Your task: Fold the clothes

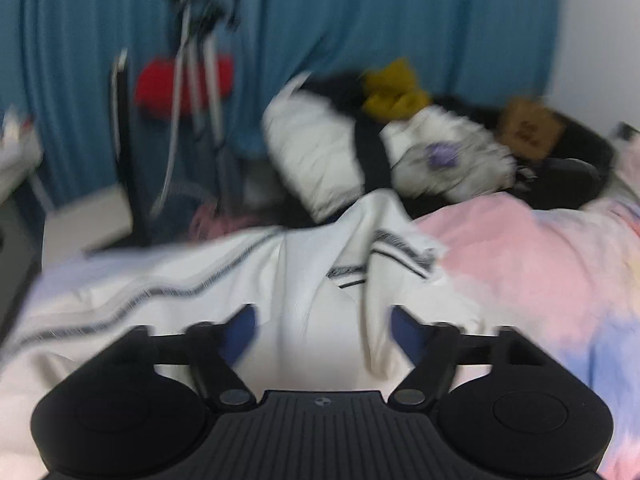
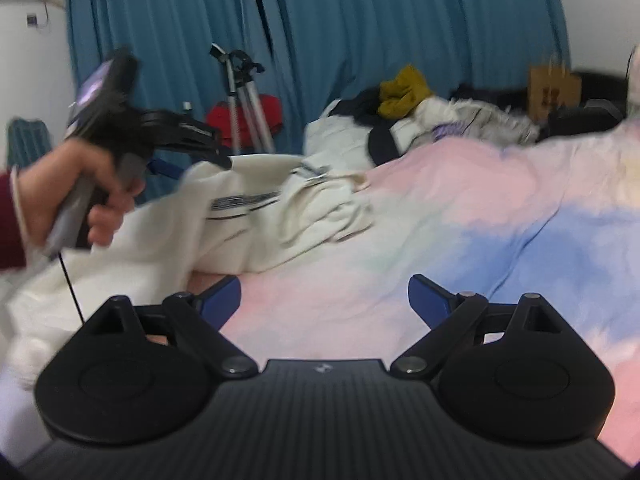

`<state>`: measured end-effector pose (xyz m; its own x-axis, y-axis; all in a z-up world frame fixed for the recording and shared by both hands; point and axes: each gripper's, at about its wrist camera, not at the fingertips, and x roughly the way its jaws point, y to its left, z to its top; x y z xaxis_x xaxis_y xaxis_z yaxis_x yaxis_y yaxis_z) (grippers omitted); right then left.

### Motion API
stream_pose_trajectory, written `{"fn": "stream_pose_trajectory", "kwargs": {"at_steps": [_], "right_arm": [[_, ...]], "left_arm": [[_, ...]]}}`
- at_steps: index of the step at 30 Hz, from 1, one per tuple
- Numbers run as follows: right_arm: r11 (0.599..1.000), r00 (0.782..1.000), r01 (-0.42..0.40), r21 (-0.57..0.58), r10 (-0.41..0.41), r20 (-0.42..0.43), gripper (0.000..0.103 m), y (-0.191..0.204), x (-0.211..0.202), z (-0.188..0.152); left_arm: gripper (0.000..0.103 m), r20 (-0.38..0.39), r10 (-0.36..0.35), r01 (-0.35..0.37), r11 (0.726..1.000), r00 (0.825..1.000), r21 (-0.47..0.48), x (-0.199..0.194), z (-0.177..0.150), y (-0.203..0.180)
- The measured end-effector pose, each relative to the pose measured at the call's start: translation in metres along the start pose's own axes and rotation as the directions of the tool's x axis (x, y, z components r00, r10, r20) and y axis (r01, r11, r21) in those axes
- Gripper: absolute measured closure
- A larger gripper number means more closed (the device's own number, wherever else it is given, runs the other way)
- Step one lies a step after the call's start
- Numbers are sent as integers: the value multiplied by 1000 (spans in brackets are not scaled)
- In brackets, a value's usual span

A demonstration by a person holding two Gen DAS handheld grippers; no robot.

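A crumpled white garment with black stripes (image 1: 248, 280) lies on the pastel pink-and-blue bedspread (image 1: 540, 276). My left gripper (image 1: 323, 330) is open just above the garment, with white cloth showing between its blue pads. In the right wrist view the garment (image 2: 256, 216) lies at the left of the bedspread (image 2: 460, 232), and the left gripper (image 2: 208, 152) is held by a hand over it. My right gripper (image 2: 324, 300) is open and empty above bare bedspread, to the right of the garment.
A pile of other clothes (image 2: 420, 120) with a mustard item (image 2: 402, 90) lies at the far end of the bed. A brown paper bag (image 2: 554, 88) stands at the far right. A tripod (image 2: 244, 96) and a red object (image 2: 240, 118) stand before blue curtains (image 2: 360, 20).
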<state>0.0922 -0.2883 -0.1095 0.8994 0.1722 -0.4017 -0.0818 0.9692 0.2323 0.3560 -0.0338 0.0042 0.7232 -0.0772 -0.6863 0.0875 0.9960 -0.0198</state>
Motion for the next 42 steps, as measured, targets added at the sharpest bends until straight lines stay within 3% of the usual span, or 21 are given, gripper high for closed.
{"fn": "stream_pose_trajectory", "kwargs": {"at_steps": [2, 3, 6, 9, 14, 19, 21, 22, 27, 30, 32, 36, 38, 39, 42], "right_arm": [[1000, 1000, 10, -3, -10, 3, 11, -5, 8, 0], [1000, 1000, 8, 7, -8, -2, 11, -8, 11, -1], [999, 1000, 1, 36, 0, -14, 11, -17, 20, -2], [998, 1000, -6, 66, 8, -27, 11, -25, 30, -4], [994, 999, -19, 108, 22, -27, 11, -34, 33, -4], [971, 996, -87, 222, 90, -7, 11, -44, 16, 1], [928, 988, -140, 346, 153, -10, 12, -59, 10, 5], [896, 984, -163, 414, 181, -5, 17, -68, 6, 5], [741, 984, -105, 663, 175, -40, 18, -108, -6, -12], [616, 982, -62, 785, 177, -61, 18, -132, -13, -22], [526, 982, -29, 850, 175, -75, 18, -148, -18, -29], [495, 990, 70, 866, 72, -121, 19, -170, -28, -32], [505, 988, 112, 856, 35, -150, 19, -174, -25, -35], [513, 984, 132, 848, 39, -176, 22, -172, -16, -37], [513, 969, 90, 854, 153, -194, 31, -164, 23, -38]], "left_arm": [[49, -71, 26, -31, 997, 997, -66, 37, 11, 1], [63, -80, 43, -48, 997, 996, -59, 46, 12, -1], [88, -78, 85, -87, 996, 993, -26, 64, 12, -5], [91, -14, 65, -65, 998, 998, 16, 41, 5, -15], [92, 121, -19, -2, 985, 992, 173, -42, -30, -37], [92, 121, -131, 90, 950, 984, 298, -126, -97, -41], [92, 98, -161, 119, 934, 982, 337, -147, -131, -41], [92, 77, -173, 135, 925, 982, 354, -153, -150, -41], [92, -31, -184, 181, 899, 982, 400, -154, -240, -29], [93, -109, -178, 205, 918, 978, 339, -141, -276, -6], [93, -132, -185, 216, 933, 974, 286, -133, -284, 6], [93, -105, -213, 233, 944, 971, 235, -138, -281, 14], [93, -87, -243, 255, 951, 966, 176, -140, -275, 22], [93, -73, -263, 271, 954, 962, 125, -140, -272, 29], [94, -32, -305, 305, 952, 952, -19, -144, -263, 46]]}}
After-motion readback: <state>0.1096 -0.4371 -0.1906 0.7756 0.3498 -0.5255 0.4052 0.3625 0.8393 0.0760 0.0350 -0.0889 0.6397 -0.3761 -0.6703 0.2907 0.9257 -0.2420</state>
